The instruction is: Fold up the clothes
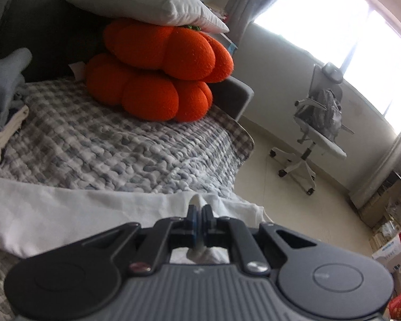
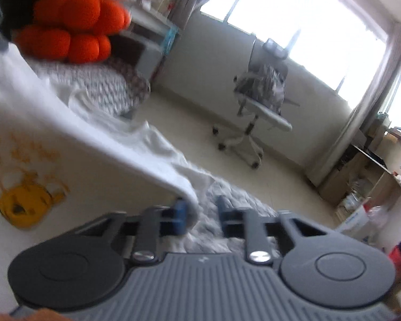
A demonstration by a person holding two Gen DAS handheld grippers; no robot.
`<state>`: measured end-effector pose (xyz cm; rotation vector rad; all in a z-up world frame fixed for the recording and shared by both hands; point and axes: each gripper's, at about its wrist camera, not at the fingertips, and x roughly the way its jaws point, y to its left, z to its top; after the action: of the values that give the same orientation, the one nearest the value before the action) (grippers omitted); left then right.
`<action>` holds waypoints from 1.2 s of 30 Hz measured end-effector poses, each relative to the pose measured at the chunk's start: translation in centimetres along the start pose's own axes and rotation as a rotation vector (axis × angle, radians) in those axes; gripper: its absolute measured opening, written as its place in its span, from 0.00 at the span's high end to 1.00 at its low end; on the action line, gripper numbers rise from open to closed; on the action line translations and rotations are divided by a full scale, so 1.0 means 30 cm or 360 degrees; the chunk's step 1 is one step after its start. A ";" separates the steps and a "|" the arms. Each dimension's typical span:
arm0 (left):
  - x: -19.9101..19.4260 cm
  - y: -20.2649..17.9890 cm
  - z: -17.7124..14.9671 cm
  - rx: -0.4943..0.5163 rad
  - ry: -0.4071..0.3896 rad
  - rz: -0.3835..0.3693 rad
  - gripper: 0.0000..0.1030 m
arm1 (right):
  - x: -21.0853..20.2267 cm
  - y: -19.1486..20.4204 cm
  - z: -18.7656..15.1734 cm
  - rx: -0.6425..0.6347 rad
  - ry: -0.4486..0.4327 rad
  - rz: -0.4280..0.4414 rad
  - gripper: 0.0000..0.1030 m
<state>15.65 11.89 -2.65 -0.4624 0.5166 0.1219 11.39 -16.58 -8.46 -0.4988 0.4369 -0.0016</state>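
A white garment (image 1: 66,214) lies spread over the checked blanket (image 1: 107,144) on the sofa. My left gripper (image 1: 200,211) is shut on a pinched fold at its right end, and a tuft of white cloth sticks up between the pads. In the blurred right wrist view the same white garment (image 2: 93,160) shows a yellow print (image 2: 24,206). My right gripper (image 2: 200,208) stands at its near corner with the jaws apart. The cloth edge hangs against the left finger (image 2: 180,208), with blanket showing in the gap.
Two orange cushions (image 1: 157,69) under a white pillow (image 1: 147,2) sit at the sofa's far end. A stack of folded clothes (image 1: 0,107) is at the left. Beyond the sofa's edge are the floor, an office chair (image 1: 315,123) and boxes (image 1: 387,246) by the wall.
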 end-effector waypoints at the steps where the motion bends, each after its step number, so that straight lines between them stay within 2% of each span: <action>1: 0.003 -0.001 -0.005 0.0012 0.0008 -0.0002 0.96 | 0.003 -0.002 -0.004 -0.0014 0.0015 0.0009 0.92; 6: 0.042 0.019 -0.028 0.0069 0.0097 0.0053 0.96 | 0.017 0.040 -0.019 -0.0290 0.0162 0.0064 0.94; 9: 0.064 0.052 -0.037 0.0052 0.0175 0.0072 0.96 | 0.009 0.015 -0.021 -0.0317 0.0211 0.0138 0.93; 10: 0.069 0.063 -0.038 0.0042 0.0194 0.0074 0.96 | 0.006 -0.007 -0.018 -0.0275 0.0213 0.0164 0.92; 15: 0.071 0.083 -0.036 -0.0011 0.0207 0.0043 0.96 | -0.019 -0.117 0.008 0.0001 0.0209 0.0358 0.74; 17: 0.074 0.080 -0.038 -0.0008 0.0213 0.0043 0.95 | -0.038 -0.153 0.015 0.0125 0.0185 0.0486 0.51; 18: 0.076 0.080 -0.039 -0.0009 0.0217 0.0046 0.95 | -0.053 -0.165 0.017 0.0188 0.0160 0.0548 0.49; 20: 0.080 0.080 -0.040 -0.0011 0.0219 0.0043 0.95 | -0.069 -0.177 0.031 0.0284 0.0119 0.0613 0.47; 25: 0.088 0.084 -0.038 -0.0038 0.0199 0.0017 0.95 | -0.056 -0.186 0.085 0.0483 0.0071 0.0662 0.47; 36: 0.112 0.064 -0.058 0.0020 0.0159 0.0031 0.95 | 0.091 -0.172 0.112 0.0713 0.0152 0.0543 0.46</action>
<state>17.34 12.80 -6.43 -0.4527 0.6197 0.1144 15.75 -19.85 -4.53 0.0203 0.5926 0.2019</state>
